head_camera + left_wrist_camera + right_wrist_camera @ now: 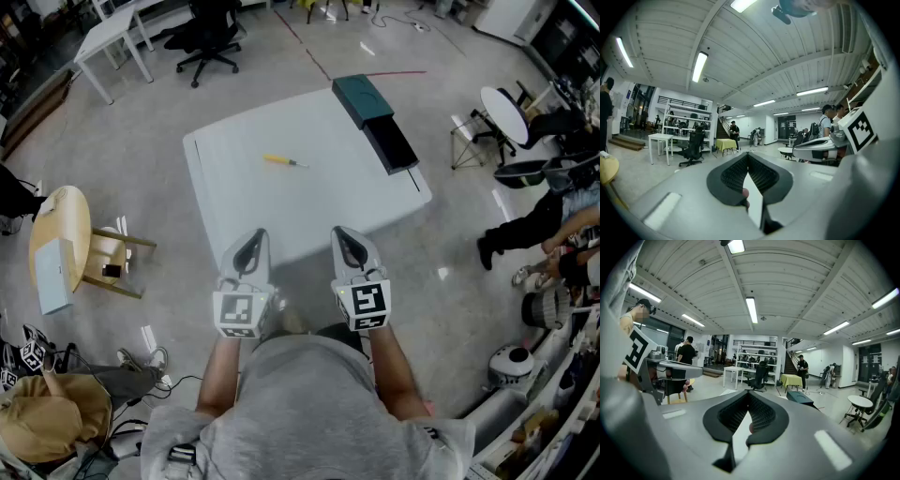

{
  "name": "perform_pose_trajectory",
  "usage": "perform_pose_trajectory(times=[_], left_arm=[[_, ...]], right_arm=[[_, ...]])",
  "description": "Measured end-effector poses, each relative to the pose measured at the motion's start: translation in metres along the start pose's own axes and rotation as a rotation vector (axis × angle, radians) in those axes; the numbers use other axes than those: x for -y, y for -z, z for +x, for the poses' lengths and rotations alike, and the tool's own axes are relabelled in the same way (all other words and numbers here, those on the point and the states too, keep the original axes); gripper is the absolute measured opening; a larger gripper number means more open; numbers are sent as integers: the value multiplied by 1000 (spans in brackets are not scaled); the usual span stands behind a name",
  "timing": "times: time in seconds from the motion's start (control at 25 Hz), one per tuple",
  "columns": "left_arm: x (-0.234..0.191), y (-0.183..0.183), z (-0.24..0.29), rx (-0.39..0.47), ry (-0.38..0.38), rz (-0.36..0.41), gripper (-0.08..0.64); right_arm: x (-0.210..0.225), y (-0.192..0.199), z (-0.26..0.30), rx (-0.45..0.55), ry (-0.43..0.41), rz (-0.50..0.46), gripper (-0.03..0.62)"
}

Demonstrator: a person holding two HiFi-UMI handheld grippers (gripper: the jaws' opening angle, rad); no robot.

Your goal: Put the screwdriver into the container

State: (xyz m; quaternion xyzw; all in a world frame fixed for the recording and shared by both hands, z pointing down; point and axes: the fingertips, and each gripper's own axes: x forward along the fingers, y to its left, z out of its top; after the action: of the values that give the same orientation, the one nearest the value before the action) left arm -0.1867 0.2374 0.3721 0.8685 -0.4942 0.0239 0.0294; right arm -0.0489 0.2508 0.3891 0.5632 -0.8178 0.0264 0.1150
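A yellow-handled screwdriver (282, 161) lies on the white table (234, 197), left of its middle. The dark teal container (362, 97) sits at the table's far right corner, with a black drawer (391, 143) pulled out toward me; it also shows in the right gripper view (802, 397). My left gripper (251, 244) and right gripper (345, 240) hang side by side over the table's near edge, well short of the screwdriver. Both are shut with nothing between the jaws, as the left gripper view (748, 158) and the right gripper view (749, 398) show.
A wooden round stool (62, 246) stands at the left and a black office chair (212, 36) behind the table. A small round table (506, 113) and seated people (553, 234) are at the right. A tan bag (47, 427) lies at the lower left.
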Motion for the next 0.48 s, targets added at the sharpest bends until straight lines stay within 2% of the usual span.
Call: perform_pose_trajectory(times=[0.48], left_arm=[[-15, -1, 3, 3, 19, -4, 12]], right_arm=[[-9, -9, 8, 8, 16, -5, 3]])
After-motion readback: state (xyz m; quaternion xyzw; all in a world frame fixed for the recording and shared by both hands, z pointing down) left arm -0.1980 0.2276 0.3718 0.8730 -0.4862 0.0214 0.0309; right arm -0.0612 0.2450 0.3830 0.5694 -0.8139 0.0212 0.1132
